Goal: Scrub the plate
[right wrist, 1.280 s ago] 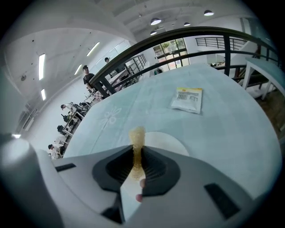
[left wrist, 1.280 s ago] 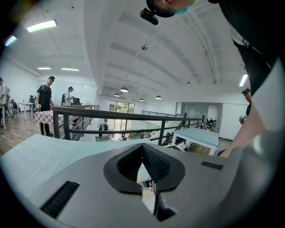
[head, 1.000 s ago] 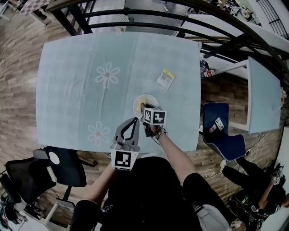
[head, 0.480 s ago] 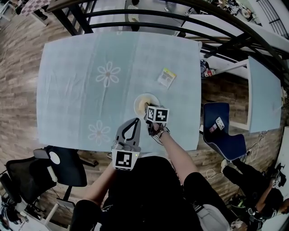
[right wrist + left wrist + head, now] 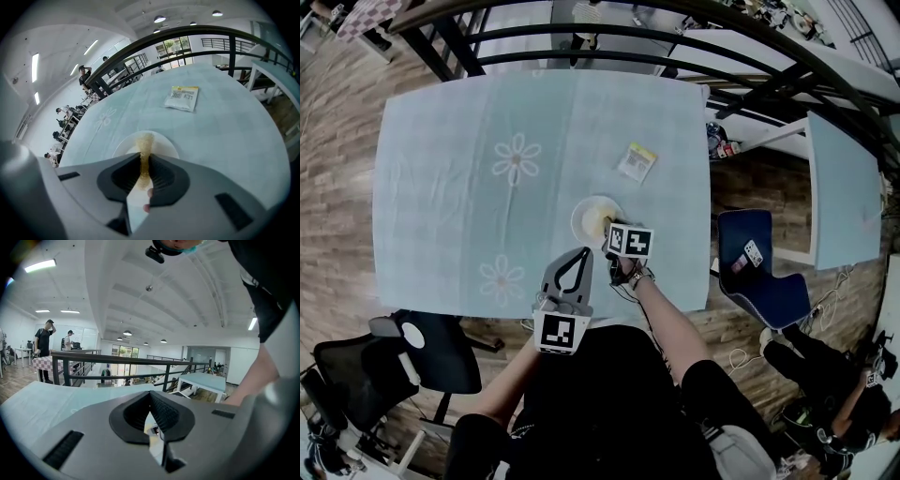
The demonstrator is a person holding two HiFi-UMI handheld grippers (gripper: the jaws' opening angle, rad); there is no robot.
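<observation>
Plate: the white plate sits just right of centre in the head view, on the pale blue table, near its close edge.
Right claw: my right gripper is clenched on a yellow scrub pad, whose far end lies over the plate's middle.
Left claw: my left gripper is pinched together on nothing, at lower centre and off the plate.
Just changed: over the last second the right gripper has slid slightly towards the plate's lower right; the left has hardly moved.
Meaning: I read this as a short scrubbing stroke under way, though I cannot tell whether the pad presses on the plate.
Also there: a small packet lies above and right of the plate, apart from it.
</observation>
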